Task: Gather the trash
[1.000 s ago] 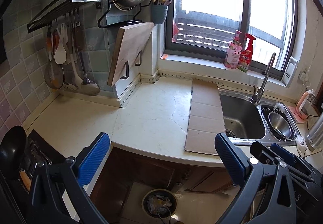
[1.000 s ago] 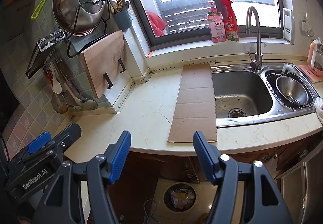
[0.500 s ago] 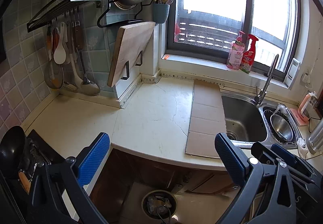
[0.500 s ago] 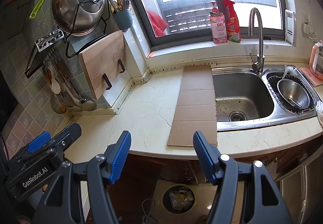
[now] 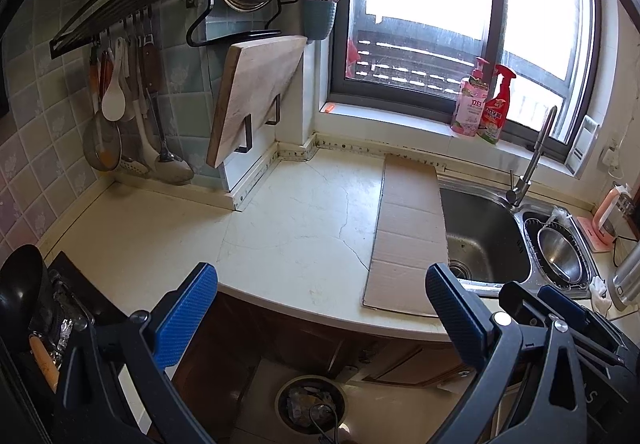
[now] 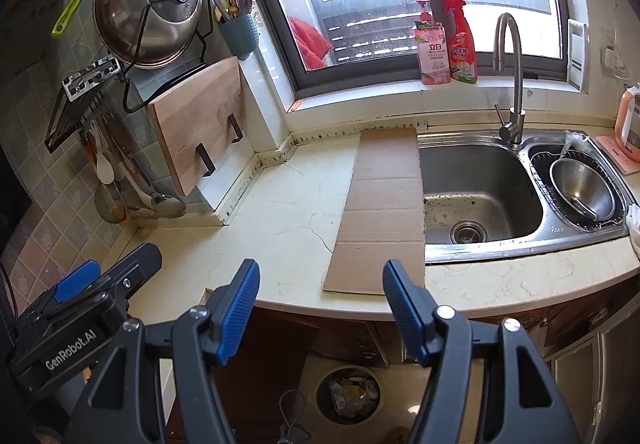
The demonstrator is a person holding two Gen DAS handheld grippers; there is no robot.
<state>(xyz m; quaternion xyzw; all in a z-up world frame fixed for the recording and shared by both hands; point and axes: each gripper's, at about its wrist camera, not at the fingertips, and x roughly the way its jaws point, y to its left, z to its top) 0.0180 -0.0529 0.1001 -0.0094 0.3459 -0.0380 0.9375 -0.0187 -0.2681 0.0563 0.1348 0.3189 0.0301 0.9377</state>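
At the far left of the left wrist view a black pan point(image 5: 20, 284) sits on a dark stove point(image 5: 80, 296), and above it ladles and spoons point(image 5: 120, 124) hang from a wall rack point(image 5: 120, 4) against the tiled wall. Next comes a wooden cutting board point(image 6: 196, 128) propped upright in black brackets under a big steel pot lid point(image 6: 148, 12), with a blue cutlery cup point(image 6: 240, 34) beside the window. The pale, cracked counter point(image 6: 280, 212) lies bare in the middle; the left gripper point(image 5: 320, 308) hangs over its front edge with its blue pads wide apart and nothing between them. The right gripper point(image 6: 320, 308) is just beside it, jaws also apart and empty. A flat strip of cardboard point(image 6: 380, 212) lies on the counter, running from the back wall to the front edge, its right side touching the rim of the steel sink point(image 6: 480, 188). On the floor below the counter edge, between the fingers of each gripper in view, stands a round trash bin point(image 6: 348, 392) with crumpled scraps inside. Further right, a pink soap bottle point(image 6: 432, 44) and a red spray bottle point(image 6: 460, 40) stand on the windowsill, a curved faucet point(image 6: 512, 76) rises behind the sink, and a steel bowl point(image 6: 584, 188) rests in the small right basin
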